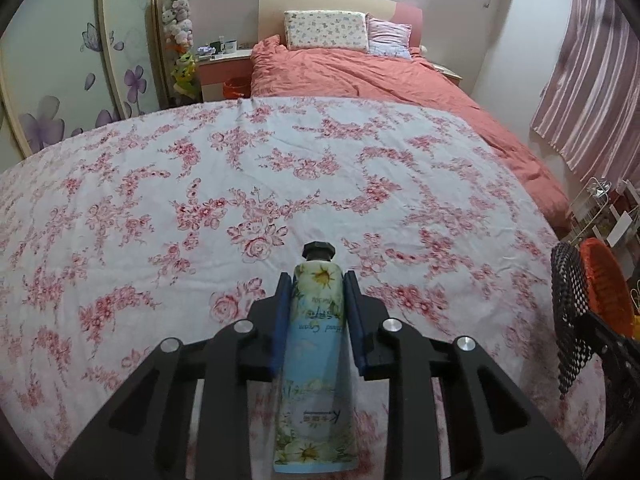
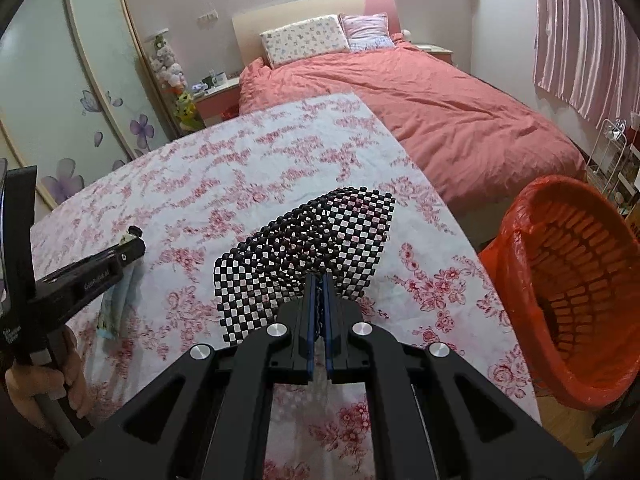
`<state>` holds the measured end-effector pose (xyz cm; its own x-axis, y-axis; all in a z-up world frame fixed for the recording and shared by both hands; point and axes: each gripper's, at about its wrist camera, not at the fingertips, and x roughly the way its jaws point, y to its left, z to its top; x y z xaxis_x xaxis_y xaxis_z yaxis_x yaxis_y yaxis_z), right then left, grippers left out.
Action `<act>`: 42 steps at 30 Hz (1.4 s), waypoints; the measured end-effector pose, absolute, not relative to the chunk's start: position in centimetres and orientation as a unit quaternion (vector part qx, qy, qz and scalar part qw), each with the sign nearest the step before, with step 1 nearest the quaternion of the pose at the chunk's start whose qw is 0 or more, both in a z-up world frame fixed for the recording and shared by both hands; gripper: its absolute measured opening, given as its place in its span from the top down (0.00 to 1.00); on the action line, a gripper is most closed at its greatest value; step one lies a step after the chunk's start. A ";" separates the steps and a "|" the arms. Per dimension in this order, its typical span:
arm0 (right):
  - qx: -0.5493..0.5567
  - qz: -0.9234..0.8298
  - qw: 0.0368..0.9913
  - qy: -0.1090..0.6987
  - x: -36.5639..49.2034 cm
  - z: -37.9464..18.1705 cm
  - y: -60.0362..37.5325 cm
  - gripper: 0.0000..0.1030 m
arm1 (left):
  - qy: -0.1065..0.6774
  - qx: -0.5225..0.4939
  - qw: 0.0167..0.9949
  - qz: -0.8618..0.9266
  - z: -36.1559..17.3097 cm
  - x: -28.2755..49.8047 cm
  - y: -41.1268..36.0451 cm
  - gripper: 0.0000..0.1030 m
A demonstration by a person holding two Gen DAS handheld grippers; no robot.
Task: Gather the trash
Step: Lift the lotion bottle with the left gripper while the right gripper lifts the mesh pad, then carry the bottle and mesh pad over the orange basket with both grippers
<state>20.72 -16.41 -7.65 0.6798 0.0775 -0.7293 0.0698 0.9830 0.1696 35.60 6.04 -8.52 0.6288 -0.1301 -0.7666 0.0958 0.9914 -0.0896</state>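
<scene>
Holding a tube [image 1: 316,364] of hand cream above the desk [image 1: 160,208], the left hand-held gripper [image 1: 318,292] is closed on its upper body just below the black cap; the tube looks light, soft-walled and slick, so a grip near the stiffer shoulder seems safest. The right hand-held gripper [image 2: 319,292] is pinched nearly closed on one edge of a black mesh mat [image 2: 312,236]: limp, light, likely to droop, with the orange bin [image 2: 576,288] just beside the desk.
</scene>
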 end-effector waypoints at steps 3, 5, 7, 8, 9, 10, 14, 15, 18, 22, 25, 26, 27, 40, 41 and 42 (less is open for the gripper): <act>0.089 0.003 0.916 0.391 20.2 -6.7 -16.3 0.96 | 0.418 -0.019 0.906 -0.069 -7.4 34.6 5.9 0.74; 0.088 0.003 0.919 0.384 19.9 -6.0 -16.3 0.96 | 0.411 -0.017 0.909 -0.073 -6.4 33.8 5.7 0.74; 0.087 0.003 0.922 0.378 19.6 -5.4 -16.2 0.96 | 0.403 -0.016 0.912 -0.077 -5.4 33.1 5.4 0.74; 0.086 0.002 0.923 0.374 19.3 -5.1 -16.2 0.96 | 0.399 -0.015 0.913 -0.079 -4.9 32.7 5.3 0.74; 0.085 0.002 0.925 0.370 19.1 -4.7 -16.3 0.96 | 0.394 -0.013 0.915 -0.081 -4.3 32.2 5.1 0.74; 0.085 0.002 0.926 0.368 18.9 -4.5 -16.4 0.96 | 0.391 -0.011 0.917 -0.083 -3.9 31.9 4.9 0.74; 0.084 -0.002 0.932 0.354 18.0 -3.3 -16.8 0.96 | 0.374 -0.005 0.923 -0.091 -2.0 30.3 4.1 0.74; 0.083 -0.004 0.933 0.351 17.7 -3.1 -17.0 0.96 | 0.372 -0.004 0.924 -0.094 -1.7 30.0 4.0 0.74; 0.084 -0.010 0.936 0.341 17.0 -2.3 -17.6 0.96 | 0.360 -0.001 0.927 -0.103 -0.4 28.8 3.2 0.74; 0.085 -0.019 0.941 0.328 16.0 -1.3 -18.8 0.96 | 0.348 0.002 0.930 -0.119 1.0 27.2 1.8 0.74; 0.087 -0.027 0.943 0.321 15.3 -0.9 -19.7 0.96 | 0.341 0.001 0.930 -0.136 2.0 26.2 0.6 0.74; 0.088 -0.031 0.943 0.318 15.1 -0.7 -20.2 0.96 | 0.339 -0.001 0.930 -0.142 2.3 25.9 0.1 0.74; 0.090 -0.033 0.944 0.317 14.8 -0.7 -20.5 0.96 | 0.337 -0.001 0.930 -0.147 2.5 25.7 -0.3 0.74; 0.137 -0.081 0.941 0.298 12.8 -0.6 -27.3 0.96 | 0.328 0.006 0.916 -0.233 3.6 23.0 -8.5 0.74; 0.141 -0.085 0.941 0.297 12.7 -0.7 -27.7 0.96 | 0.328 0.008 0.914 -0.237 3.5 22.8 -9.1 0.74; 0.145 -0.090 0.940 0.296 12.6 -0.8 -28.3 0.96 | 0.329 0.009 0.913 -0.240 3.4 22.7 -9.4 0.74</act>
